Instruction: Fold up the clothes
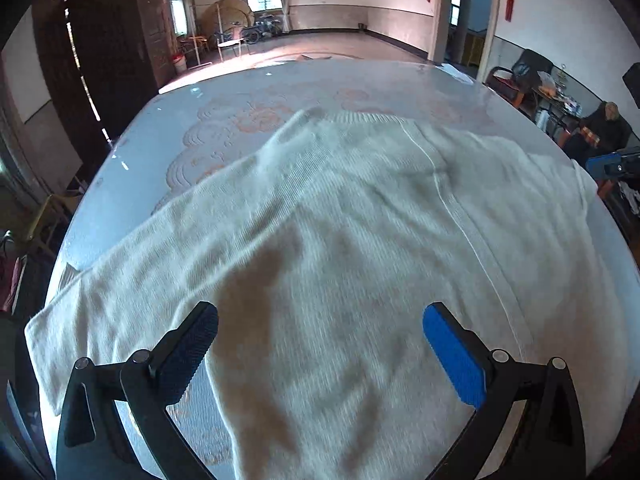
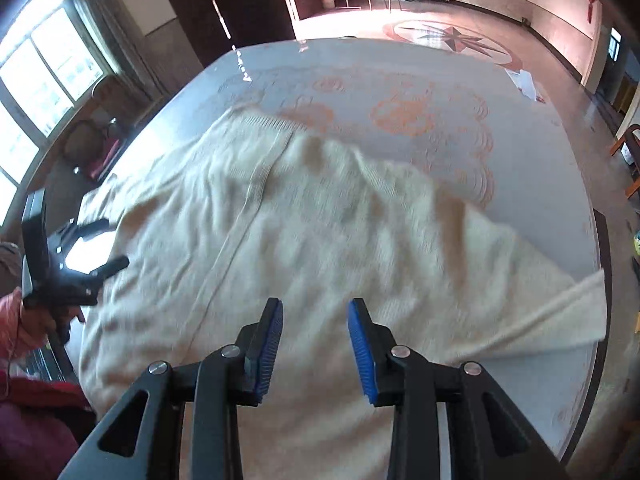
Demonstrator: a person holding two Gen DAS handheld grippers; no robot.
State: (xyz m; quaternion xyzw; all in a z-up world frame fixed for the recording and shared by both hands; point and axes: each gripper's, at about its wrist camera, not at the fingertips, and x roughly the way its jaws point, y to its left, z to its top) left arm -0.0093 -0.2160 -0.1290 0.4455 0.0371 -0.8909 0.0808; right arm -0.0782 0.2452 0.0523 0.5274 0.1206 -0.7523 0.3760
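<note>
I have a cream sweater (image 1: pixel 340 240) spread flat across most of the table (image 1: pixel 224 120), its ribbed hem toward the far side and one sleeve trailing off toward the left edge in the left view. The tabletop is pale blue-grey with an orange cloud-like pattern, and looks glossy under a clear cover. My left gripper (image 1: pixel 320 356) hangs above the knit with its jaws spread wide and nothing between them. My right gripper (image 2: pixel 316 352) has its jaws partly parted, also empty, over the sweater's near part. Beyond the table I see a large bare floor with a star inlay (image 2: pixel 452 38), a dark wardrobe (image 1: pixel 108 52), windows, a doorway (image 1: pixel 466 16) flanked by red knot ornaments, and chairs along the walls.
</note>
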